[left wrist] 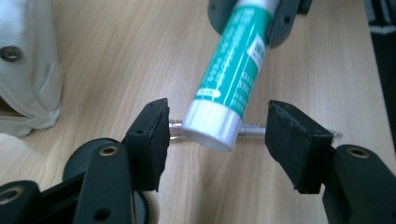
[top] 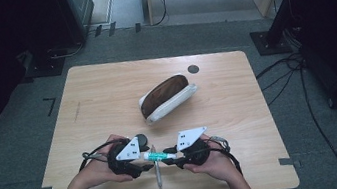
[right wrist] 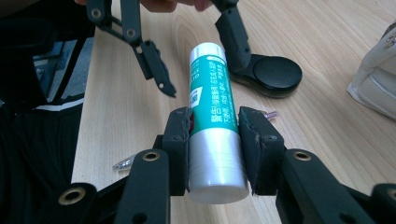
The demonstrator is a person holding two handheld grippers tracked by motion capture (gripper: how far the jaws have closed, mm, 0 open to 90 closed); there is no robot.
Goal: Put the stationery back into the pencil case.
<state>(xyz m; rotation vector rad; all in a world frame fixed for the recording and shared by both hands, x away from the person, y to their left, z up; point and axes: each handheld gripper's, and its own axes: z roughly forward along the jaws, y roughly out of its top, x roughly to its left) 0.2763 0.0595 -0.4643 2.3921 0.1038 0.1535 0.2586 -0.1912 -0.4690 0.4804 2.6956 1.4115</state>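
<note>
R claw clamps glue stick | L claw open round cap end

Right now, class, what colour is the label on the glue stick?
Teal green with white print on the glue stick, clearest in the left gripper view.

A teal-green glue stick with white lettering, a white cap and a clear silvery base sits between black jaws above a pale wood-grain worktop. A silver pen lies on the light wood, near a pouch that is dark brown on top and off-white below. Both grippers carry light grey triangular plates over black bodies, and the floor is dark grey.
</note>
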